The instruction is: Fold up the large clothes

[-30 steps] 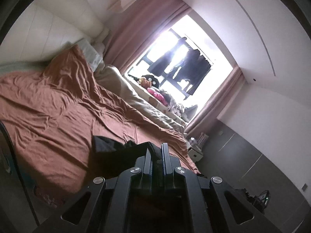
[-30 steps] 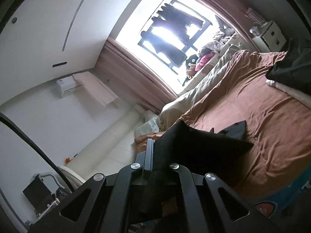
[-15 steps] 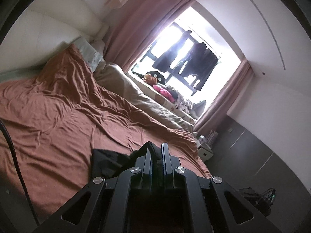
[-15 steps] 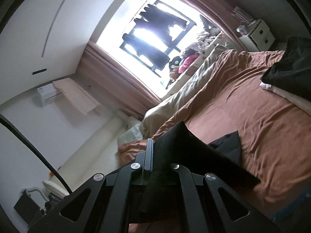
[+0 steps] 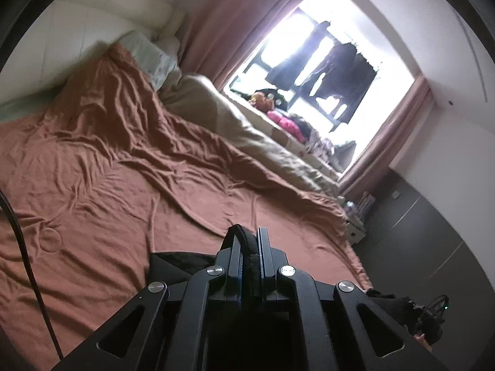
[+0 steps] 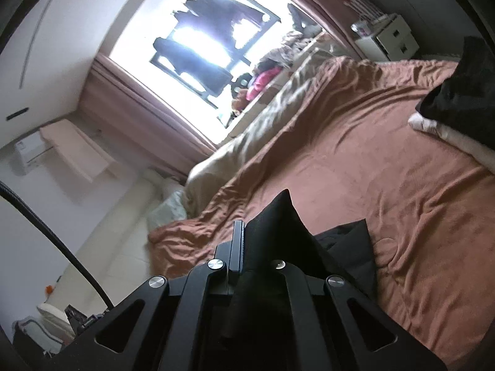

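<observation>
**Currently: black garment, held at two points above bed**

Black garment (image 6: 278, 216) – one corner peaks up past the right gripper (image 6: 247, 232), rest trails down-right toward the brown bedsheet (image 5: 108, 185). Long axis: can't tell. R jaws clenched on fabric. Left gripper (image 5: 249, 241) pinches a folded edge, jaws nearly together. Beige duvet (image 5: 247, 133) along window side.

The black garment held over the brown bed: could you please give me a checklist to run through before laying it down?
1. Left gripper shut on the black fabric garment: ok.
2. Right gripper shut on the garment's corner: ok.
3. Wrinkled brown bedspread ahead bare: ok.
4. Folded dark and white pile apart from the landing spot: ok.
5. Garment spread flat between the grippers: cannot tell.
6. Black cable clear of the fabric: cannot tell.
</observation>
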{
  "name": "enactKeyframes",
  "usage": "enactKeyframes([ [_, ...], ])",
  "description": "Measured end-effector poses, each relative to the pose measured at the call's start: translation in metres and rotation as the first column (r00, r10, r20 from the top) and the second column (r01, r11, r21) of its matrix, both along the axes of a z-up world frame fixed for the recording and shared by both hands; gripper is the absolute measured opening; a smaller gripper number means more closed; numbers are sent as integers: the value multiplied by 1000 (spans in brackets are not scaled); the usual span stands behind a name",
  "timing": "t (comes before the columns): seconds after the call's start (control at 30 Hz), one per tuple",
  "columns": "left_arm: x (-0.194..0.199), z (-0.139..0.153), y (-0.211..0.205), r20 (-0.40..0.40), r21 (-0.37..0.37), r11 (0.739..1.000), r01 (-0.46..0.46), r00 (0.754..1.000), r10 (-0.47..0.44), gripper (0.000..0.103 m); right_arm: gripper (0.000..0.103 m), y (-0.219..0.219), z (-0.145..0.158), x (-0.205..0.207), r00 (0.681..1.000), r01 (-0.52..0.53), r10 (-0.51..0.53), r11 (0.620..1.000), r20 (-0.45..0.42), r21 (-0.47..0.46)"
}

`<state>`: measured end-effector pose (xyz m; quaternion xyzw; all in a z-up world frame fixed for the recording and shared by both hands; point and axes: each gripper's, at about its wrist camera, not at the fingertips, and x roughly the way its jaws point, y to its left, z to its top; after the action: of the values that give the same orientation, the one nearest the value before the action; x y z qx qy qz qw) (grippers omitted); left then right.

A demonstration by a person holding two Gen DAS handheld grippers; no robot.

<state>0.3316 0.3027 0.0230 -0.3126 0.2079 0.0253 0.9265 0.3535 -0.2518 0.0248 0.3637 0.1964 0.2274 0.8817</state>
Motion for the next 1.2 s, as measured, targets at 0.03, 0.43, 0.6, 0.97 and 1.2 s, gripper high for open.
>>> enactKeyframes([
  [0.03,11,-10,4,-17,-6,1000,-2,1000,2,7,0,2,0,5,1000,3,-3,1000,-12,0],
  [0.43,98,-108,27,-202,-41,999,-25,979,16,8,0,34,-28,72,982,41,-50,998,-181,-55],
  [0.6,118,-135,24,-274,-29,999,-17,962,9,21,4,41,-27,91,976,7,-15,999,-216,-39],
  [0.97,99,-127,24,-258,-19,998,-58,965,51,83,90,37,2,71,974,60,-70,997,-213,-55],
  [1.2,84,-134,20,-344,62,998,-24,938,44,83,90,46,10,59,963,39,-94,976,-254,-214],
])
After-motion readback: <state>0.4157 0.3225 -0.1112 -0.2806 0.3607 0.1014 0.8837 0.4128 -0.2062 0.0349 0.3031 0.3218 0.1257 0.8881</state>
